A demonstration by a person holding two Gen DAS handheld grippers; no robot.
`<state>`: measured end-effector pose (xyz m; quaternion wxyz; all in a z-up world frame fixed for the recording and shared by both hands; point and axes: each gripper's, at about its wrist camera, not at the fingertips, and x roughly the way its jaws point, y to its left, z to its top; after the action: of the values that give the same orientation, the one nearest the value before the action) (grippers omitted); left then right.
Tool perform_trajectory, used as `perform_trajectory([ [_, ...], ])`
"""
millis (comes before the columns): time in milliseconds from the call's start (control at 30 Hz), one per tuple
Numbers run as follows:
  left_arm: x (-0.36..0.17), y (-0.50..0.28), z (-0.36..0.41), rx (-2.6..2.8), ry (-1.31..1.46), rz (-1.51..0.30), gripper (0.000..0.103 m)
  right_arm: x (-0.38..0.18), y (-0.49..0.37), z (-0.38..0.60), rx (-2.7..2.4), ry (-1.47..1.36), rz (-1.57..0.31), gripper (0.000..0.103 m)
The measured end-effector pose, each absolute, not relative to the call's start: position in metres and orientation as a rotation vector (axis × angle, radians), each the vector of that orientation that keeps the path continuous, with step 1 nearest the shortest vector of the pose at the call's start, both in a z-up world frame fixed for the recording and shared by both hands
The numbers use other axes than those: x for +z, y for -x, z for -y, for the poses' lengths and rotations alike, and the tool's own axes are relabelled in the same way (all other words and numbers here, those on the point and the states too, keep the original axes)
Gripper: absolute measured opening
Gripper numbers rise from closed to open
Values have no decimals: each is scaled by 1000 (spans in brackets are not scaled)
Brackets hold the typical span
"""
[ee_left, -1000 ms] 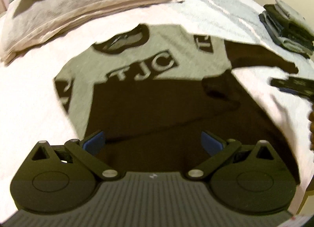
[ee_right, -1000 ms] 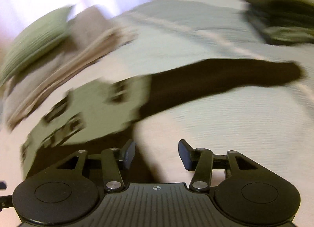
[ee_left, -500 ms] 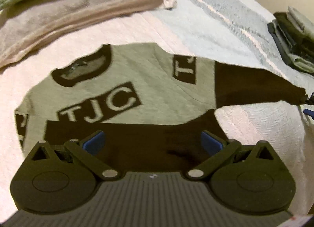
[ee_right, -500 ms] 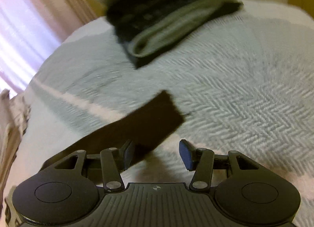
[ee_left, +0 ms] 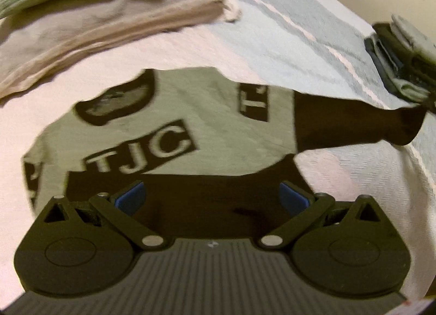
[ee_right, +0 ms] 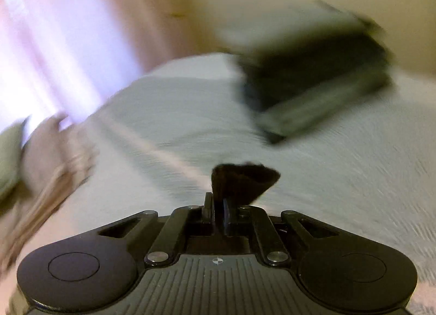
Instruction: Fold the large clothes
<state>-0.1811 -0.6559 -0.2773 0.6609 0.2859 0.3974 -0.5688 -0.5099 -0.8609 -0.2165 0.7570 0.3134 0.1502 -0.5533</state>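
I am seeing the bed (ee_left: 272, 31) bearing a sweater (ee_left: 218, 113), 1 clothes stack (ee_left: 403, 64) and pillows (ee_left: 81, 15).

Bed (ee_left: 286, 50) with pale bedspread; cream wall (ee_right: 272, 1); bright curtained window (ee_right: 54, 42).

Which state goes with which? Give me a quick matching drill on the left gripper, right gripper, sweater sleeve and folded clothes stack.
Things:
1. left gripper
2. right gripper
3. sweater sleeve
4. folded clothes stack

States:
A. shut on dark fabric
B. stretched out sideways across the bedspread
C. open above the sweater's dark lower part
D. piled at the bed's far right edge

Pairs: 1-C, 2-A, 3-B, 4-D
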Motion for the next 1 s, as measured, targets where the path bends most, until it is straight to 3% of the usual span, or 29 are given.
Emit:
perform_trajectory([
  [267, -246, 66, 549, -1170, -552, -886, 102, -178, 251, 766, -783, -434, -252, 2],
  [467, -252, -29, 468, -994, -512, -928, 102, -259, 93, 695, -517, -434, -377, 2],
  [700, -278, -78, 426, -929, -481, -985, 102, -316, 55, 676, -513, -462, -483, 2],
  [900, -287, -75, 435, -972, -463, -1003, 102, -283, 55, 675, -520, -451, -348, 2],
  [1000, -290, -75, 443, -983, -466, -1003, 102, -295, 47, 675, -487, -472, -394, 2],
])
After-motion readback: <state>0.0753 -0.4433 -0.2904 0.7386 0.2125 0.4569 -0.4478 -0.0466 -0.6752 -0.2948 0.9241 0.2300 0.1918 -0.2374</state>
